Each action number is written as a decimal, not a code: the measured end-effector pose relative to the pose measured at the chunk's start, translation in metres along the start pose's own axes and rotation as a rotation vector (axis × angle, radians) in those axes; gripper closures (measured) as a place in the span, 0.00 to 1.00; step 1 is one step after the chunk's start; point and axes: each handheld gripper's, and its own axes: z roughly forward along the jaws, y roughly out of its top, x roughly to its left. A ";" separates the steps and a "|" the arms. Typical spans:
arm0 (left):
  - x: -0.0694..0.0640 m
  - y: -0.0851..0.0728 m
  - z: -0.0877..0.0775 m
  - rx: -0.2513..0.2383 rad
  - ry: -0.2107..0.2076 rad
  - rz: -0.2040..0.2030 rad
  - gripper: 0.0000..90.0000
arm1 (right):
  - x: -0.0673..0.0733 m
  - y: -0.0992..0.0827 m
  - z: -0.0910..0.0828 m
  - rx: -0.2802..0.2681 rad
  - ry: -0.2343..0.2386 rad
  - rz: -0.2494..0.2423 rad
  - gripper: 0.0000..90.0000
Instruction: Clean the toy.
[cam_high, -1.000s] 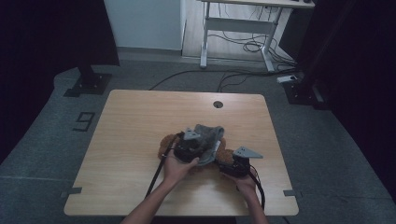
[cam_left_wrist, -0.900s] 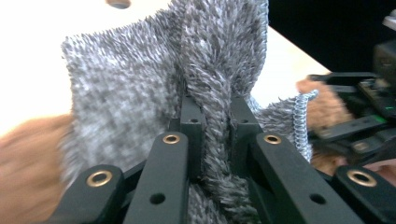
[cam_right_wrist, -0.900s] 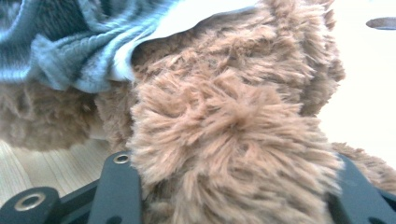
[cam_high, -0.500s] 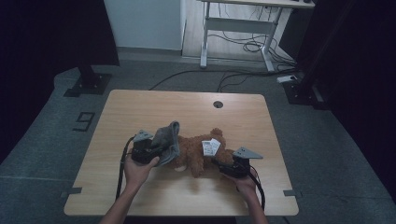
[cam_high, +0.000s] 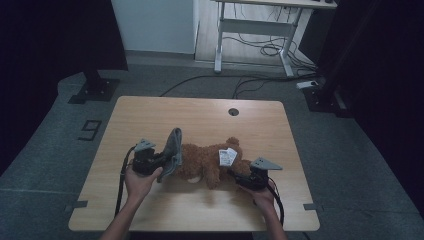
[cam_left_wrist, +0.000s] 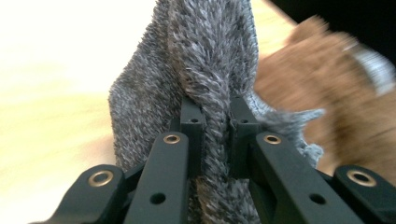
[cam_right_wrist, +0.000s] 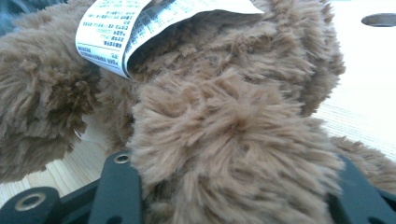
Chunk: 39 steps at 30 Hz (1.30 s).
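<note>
**A:** We worked at a pale wooden table (cam_high: 150, 120) with rounded corners and a round cable hole (cam_high: 233, 111) near its far edge. It stood on grey carpet in a dim room, beside a black stand base (cam_high: 93, 90) on the left.

**B:** And beyond it we saw a white desk frame (cam_high: 255, 30) with loose cables (cam_high: 265, 49) on the wooden floor, dark curtains on either side.

**A:** Our left gripper (cam_high: 162, 159) was clamped tight on a fold of grey fuzzy cloth (cam_left_wrist: 212, 70), which stood upright at the left end of the brown teddy bear (cam_high: 207, 159).

**B:** The bear lay stretched along the table's middle, nearer our side, its white printed tag (cam_right_wrist: 116, 32) curled on top. Our right gripper (cam_high: 239, 176) was closed around a furry brown limb at its right end; the pads themselves were buried in fur.

**A:** Both our forearms came in from the near edge, cables trailing behind.
</note>
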 end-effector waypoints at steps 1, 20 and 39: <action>-0.008 0.006 0.002 -0.005 -0.010 0.015 0.89 | 0.001 0.000 0.000 -0.002 -0.003 -0.001 0.55; -0.123 0.032 0.108 0.130 -0.101 0.250 0.88 | 0.002 -0.001 0.000 0.007 -0.014 -0.018 0.54; -0.036 -0.002 0.042 0.036 -0.042 0.087 0.89 | 0.004 -0.001 0.002 0.008 -0.011 -0.018 0.53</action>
